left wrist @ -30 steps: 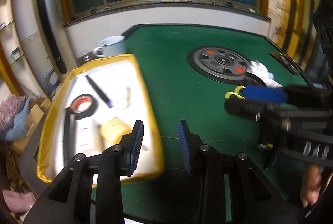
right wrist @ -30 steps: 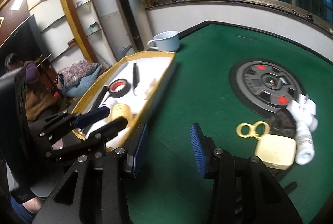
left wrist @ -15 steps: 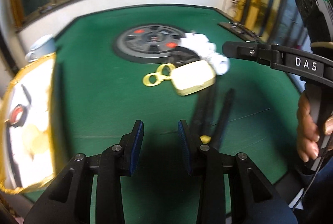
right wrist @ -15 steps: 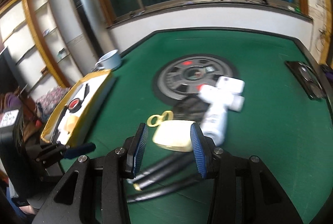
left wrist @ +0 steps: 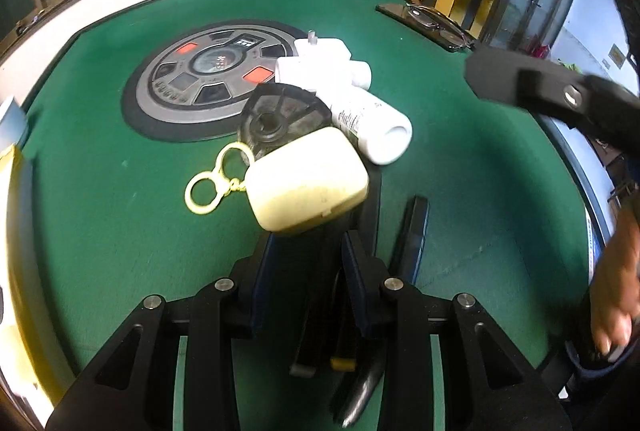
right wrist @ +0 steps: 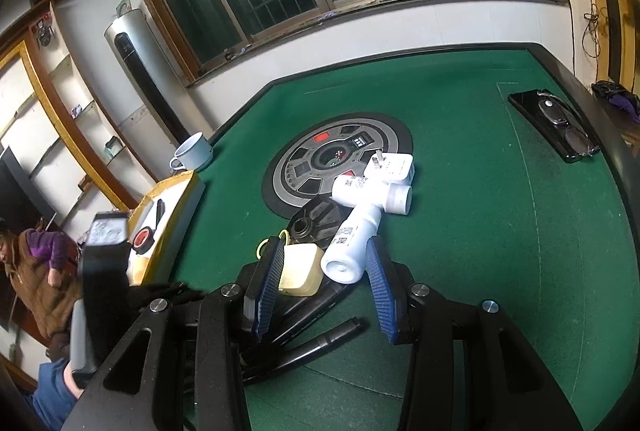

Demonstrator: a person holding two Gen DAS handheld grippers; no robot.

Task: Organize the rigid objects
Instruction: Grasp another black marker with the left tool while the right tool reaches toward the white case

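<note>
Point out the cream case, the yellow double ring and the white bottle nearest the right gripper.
cream case (left wrist: 306,185), left wrist view, middle of its lid
yellow double ring (left wrist: 204,193), left wrist view, rim of lower loop
white bottle (right wrist: 354,243), right wrist view, middle of its body

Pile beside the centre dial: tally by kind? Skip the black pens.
White bottles: 2
White plug adapter: 1
Black round disc: 1
Cream case with yellow ring: 1
Total: 5
</note>
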